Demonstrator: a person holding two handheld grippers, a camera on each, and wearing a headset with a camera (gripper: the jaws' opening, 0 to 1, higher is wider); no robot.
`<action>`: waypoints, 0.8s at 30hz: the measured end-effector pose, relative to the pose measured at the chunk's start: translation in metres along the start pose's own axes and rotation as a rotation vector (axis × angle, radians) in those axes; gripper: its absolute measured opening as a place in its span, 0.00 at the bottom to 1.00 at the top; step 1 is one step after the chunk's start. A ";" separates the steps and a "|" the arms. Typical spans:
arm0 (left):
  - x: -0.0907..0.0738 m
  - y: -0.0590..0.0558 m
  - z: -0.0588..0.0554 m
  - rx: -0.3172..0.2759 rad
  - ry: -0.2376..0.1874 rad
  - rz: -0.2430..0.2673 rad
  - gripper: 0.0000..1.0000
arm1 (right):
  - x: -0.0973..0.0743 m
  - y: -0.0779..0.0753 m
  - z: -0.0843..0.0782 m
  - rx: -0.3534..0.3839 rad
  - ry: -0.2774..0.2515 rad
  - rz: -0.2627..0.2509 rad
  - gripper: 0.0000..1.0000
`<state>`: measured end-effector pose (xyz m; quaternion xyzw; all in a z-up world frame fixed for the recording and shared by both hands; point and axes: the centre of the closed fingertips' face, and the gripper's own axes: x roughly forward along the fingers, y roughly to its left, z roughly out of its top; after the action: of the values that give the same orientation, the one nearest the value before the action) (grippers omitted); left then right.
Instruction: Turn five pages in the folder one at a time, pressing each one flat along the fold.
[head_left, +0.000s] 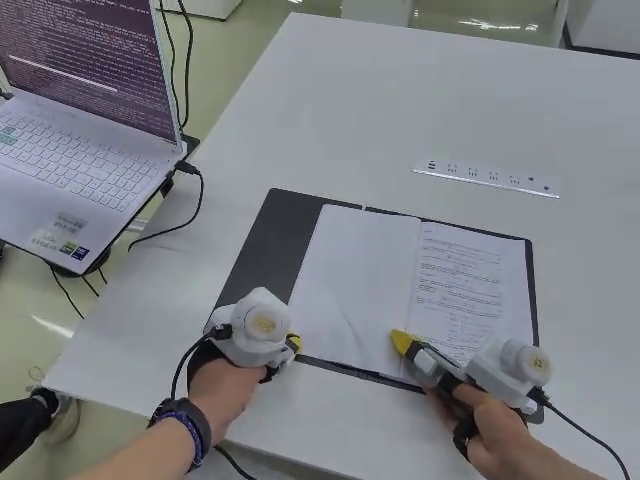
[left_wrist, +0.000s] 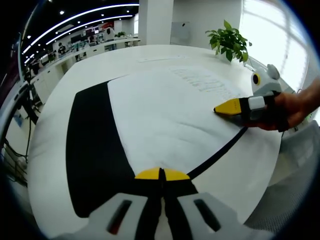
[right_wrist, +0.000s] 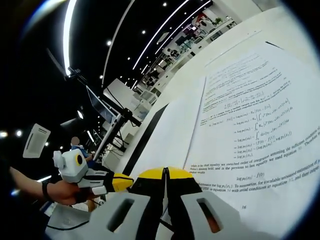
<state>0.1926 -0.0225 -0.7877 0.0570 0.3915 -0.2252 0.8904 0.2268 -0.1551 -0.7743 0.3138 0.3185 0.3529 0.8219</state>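
A black folder (head_left: 268, 240) lies open on the white table. Its left page (head_left: 360, 280) is blank and its right page (head_left: 470, 290) carries printed text. My right gripper (head_left: 401, 340) is shut, and its yellow tips rest on the paper at the bottom of the fold; in its own view the tips (right_wrist: 165, 174) meet over the printed page (right_wrist: 250, 125). My left gripper (head_left: 292, 345) is shut beside the folder's lower left edge. In the left gripper view its tips (left_wrist: 161, 174) sit over the black cover (left_wrist: 92, 150) just below the blank page (left_wrist: 165, 115), with nothing between them.
An open laptop (head_left: 70, 150) stands at the far left with cables (head_left: 180, 215) trailing over the table edge. A power strip (head_left: 487, 177) lies beyond the folder. The table's near edge runs just below both grippers. A potted plant (left_wrist: 229, 42) stands far off.
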 end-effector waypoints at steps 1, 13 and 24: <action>0.000 0.000 0.000 0.000 -0.001 0.000 0.00 | -0.001 0.000 -0.001 0.001 0.000 0.000 0.00; 0.001 0.000 0.000 -0.001 -0.009 -0.008 0.00 | -0.014 0.009 -0.021 -0.009 0.022 0.010 0.00; 0.002 0.000 0.000 -0.009 -0.016 -0.012 0.00 | -0.025 0.011 -0.035 0.022 0.034 0.013 0.00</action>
<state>0.1941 -0.0234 -0.7892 0.0487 0.3859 -0.2293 0.8923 0.1825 -0.1581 -0.7800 0.3188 0.3341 0.3598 0.8107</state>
